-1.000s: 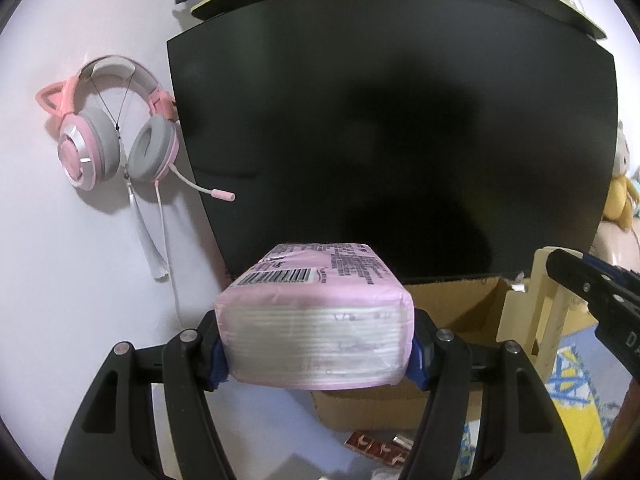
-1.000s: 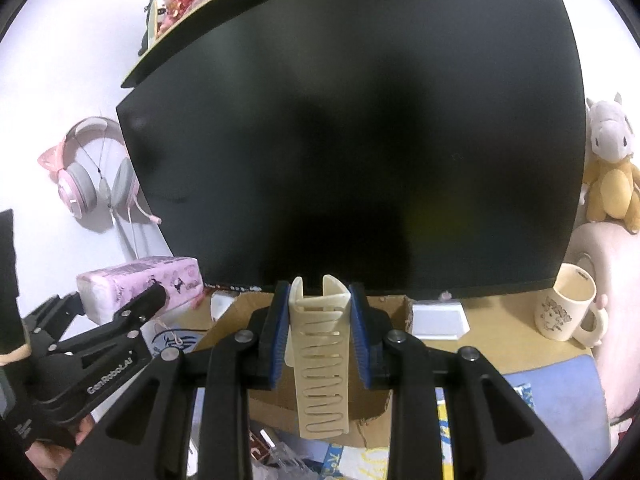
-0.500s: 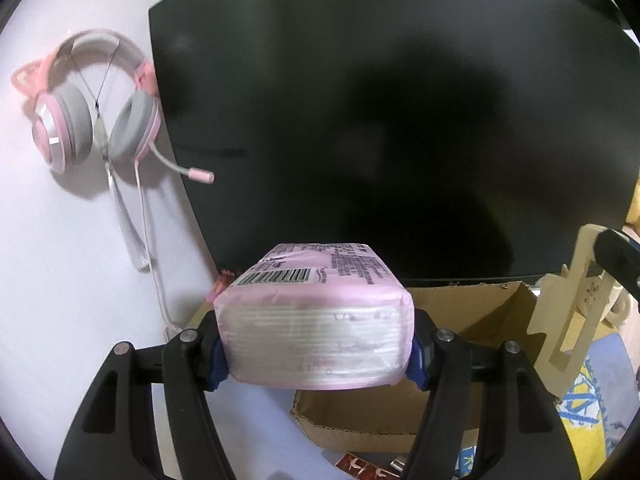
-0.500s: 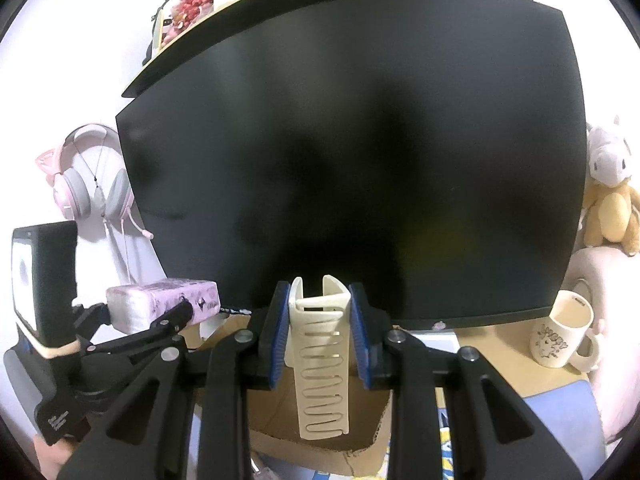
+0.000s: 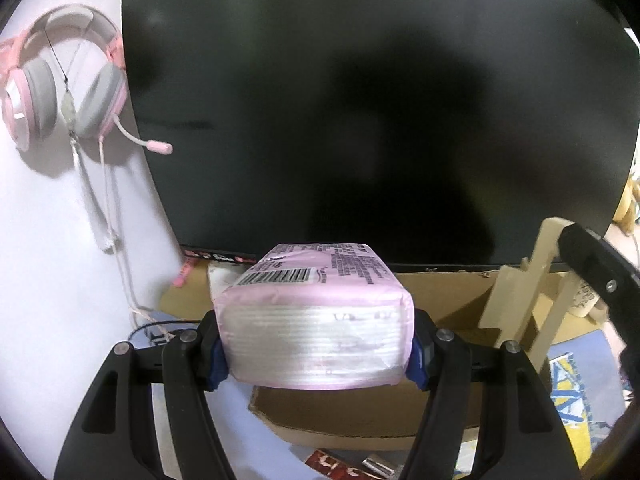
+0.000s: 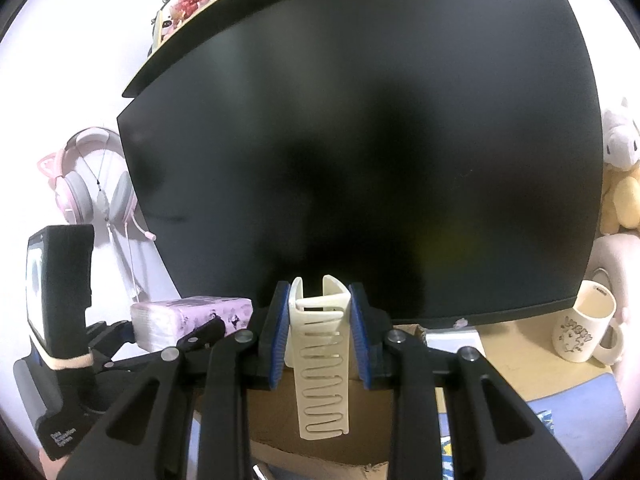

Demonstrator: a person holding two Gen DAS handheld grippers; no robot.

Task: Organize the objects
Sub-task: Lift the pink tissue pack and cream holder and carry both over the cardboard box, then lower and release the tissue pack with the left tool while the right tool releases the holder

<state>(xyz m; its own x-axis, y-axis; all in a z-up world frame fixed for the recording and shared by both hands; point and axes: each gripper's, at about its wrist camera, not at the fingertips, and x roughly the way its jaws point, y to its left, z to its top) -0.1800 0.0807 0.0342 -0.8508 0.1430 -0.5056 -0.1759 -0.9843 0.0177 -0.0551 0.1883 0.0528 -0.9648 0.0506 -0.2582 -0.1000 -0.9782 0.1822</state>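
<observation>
carrying both loads toward the cardboard box (image 5: 440, 300), your left tool (image 5: 316, 354) is clamped on the pink tissue pack (image 5: 314, 320), and your right tool (image 6: 319, 340) is clamped on the cream clip (image 6: 322, 364). i judge the next move is to lower each into the box, which sits just below and beyond both, before the monitor (image 5: 360, 100).

black two-finger left gripper (image 5: 315, 354), matte plastic, triangular cut-outs in each finger arm, round silver screws at the pivots, blue pads (image 5: 216, 364) lining the inner faces. same build on the right gripper (image 6: 319, 336): black arms, silver screws, ribbed blue pads (image 6: 279, 336). left of the right gripper, a black boxy housing (image 6: 60, 280) with a pale screen face, a beige band wrapped round it, small white lettering below.
</observation>
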